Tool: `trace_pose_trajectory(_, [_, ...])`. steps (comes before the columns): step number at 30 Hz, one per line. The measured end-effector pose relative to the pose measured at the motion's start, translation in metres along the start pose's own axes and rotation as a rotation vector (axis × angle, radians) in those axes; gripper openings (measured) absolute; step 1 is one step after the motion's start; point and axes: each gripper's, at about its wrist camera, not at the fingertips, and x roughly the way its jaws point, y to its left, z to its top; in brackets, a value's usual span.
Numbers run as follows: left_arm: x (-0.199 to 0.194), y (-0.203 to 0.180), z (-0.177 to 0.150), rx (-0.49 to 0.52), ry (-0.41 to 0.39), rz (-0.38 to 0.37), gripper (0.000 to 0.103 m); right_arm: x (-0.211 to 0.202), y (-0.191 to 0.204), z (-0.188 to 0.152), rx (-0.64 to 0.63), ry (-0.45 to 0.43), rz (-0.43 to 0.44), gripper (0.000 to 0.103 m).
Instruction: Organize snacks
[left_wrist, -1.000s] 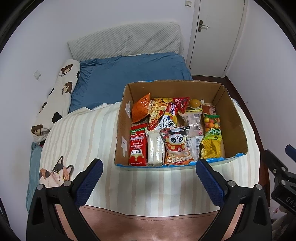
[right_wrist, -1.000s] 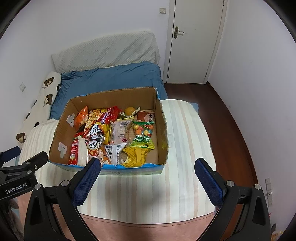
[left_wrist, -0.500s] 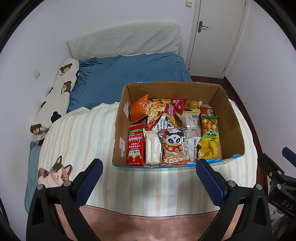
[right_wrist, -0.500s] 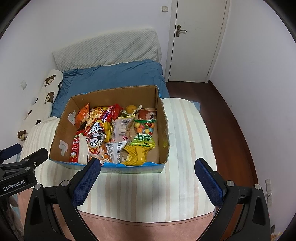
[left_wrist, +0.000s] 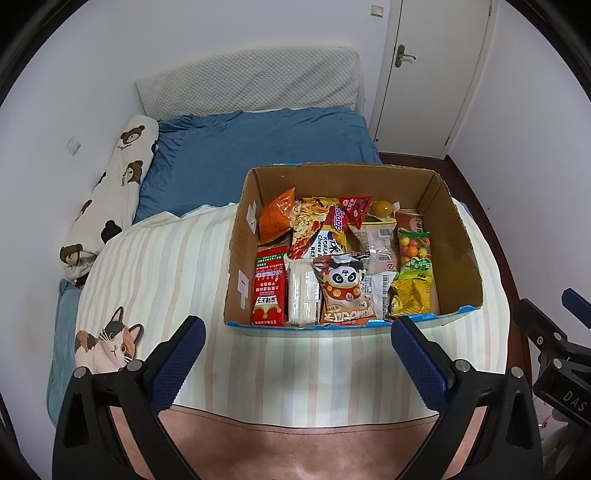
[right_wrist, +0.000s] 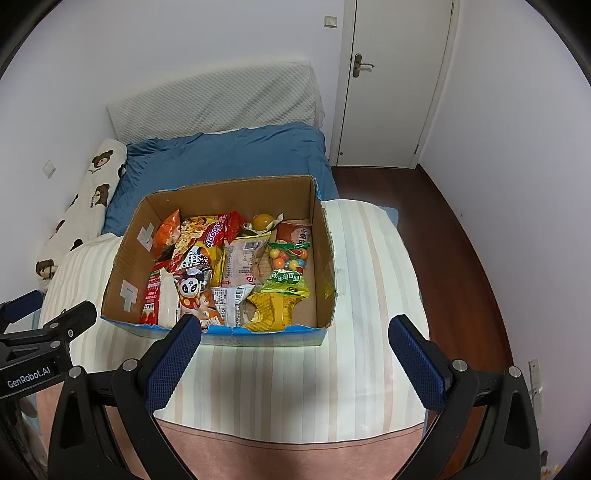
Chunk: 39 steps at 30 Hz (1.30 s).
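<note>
An open cardboard box (left_wrist: 458, 236) (right_wrist: 325, 258) sits on a striped blanket on the bed, packed with several snack packs. A red pack (left_wrist: 269, 291) lies at the front left, a panda pack (left_wrist: 345, 290) (right_wrist: 192, 286) in the middle, a yellow pack (left_wrist: 410, 299) (right_wrist: 271, 310) at the front right, and a bag of coloured candy balls (left_wrist: 413, 247) (right_wrist: 288, 258) behind it. My left gripper (left_wrist: 298, 363) is open and empty, just in front of the box. My right gripper (right_wrist: 294, 362) is open and empty, before the box's front right corner.
The striped blanket (left_wrist: 155, 266) (right_wrist: 373, 280) has a cat print (left_wrist: 107, 343) at the left. A bear-print pillow (left_wrist: 110, 195) lies along the left wall, with a blue quilt (left_wrist: 258, 147) behind the box. A door (right_wrist: 391, 85) and dark wood floor (right_wrist: 454, 251) are at the right.
Both grippers have drawn back and shifted slightly, so the box sits a little farther up in both views. Both stay open and empty.
</note>
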Motion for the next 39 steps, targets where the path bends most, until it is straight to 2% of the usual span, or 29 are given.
trace_pose_trajectory(39, [-0.0094,-0.0029,-0.0016,0.009,-0.005,-0.001,0.103,-0.0088,0.0034,-0.0071,0.004,0.000,0.025,0.103])
